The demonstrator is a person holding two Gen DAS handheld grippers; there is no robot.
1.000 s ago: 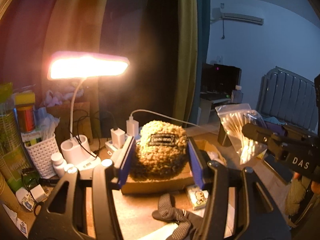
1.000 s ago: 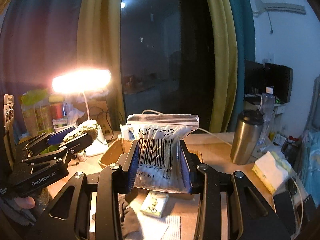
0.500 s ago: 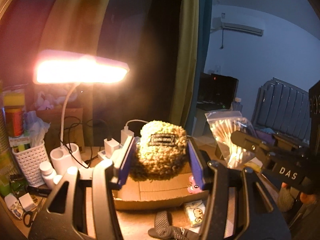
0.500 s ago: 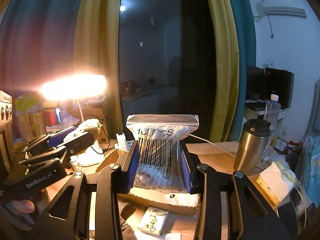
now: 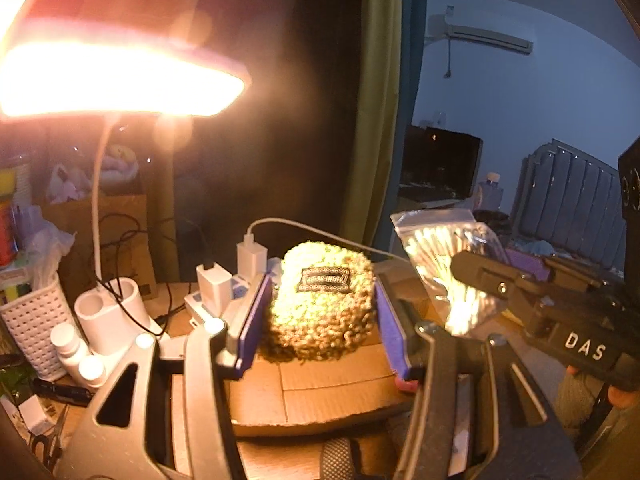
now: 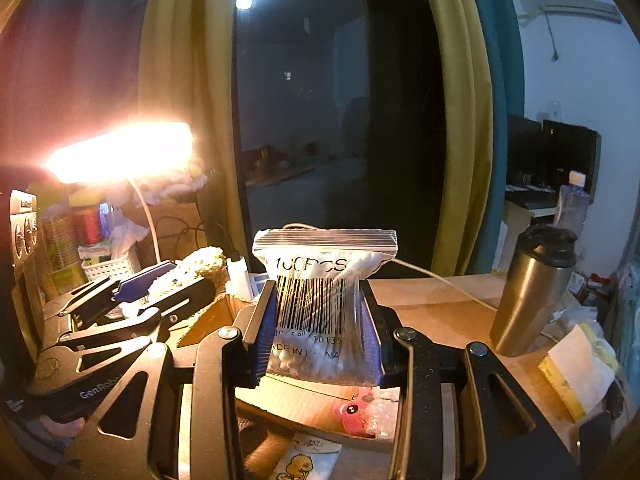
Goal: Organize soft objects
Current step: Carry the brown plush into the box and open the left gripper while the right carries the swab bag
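My left gripper (image 5: 320, 300) is shut on a fuzzy yellow-green hat (image 5: 320, 300) with a dark label and holds it over an open cardboard box (image 5: 328, 392). My right gripper (image 6: 318, 312) is shut on a clear zip bag of cotton swabs (image 6: 320, 280) with a barcode and holds it above the same box (image 6: 304, 396). The bag (image 5: 444, 264) and the right gripper also show at the right of the left wrist view. The left gripper with the hat (image 6: 188, 268) shows at the left of the right wrist view. A pink soft toy (image 6: 356, 410) lies in the box.
A lit desk lamp (image 5: 116, 76) stands at the left by a white basket (image 5: 32, 328), small bottles and chargers (image 5: 216, 280). A steel tumbler (image 6: 532, 288) and a tissue pack (image 6: 576, 376) are at the right. A small tissue pack (image 6: 308, 460) and a dark glove (image 5: 340, 460) lie in front of the box.
Both grippers have moved forward with their loads and now hang over the box. The lamp has come nearer in the left wrist view.
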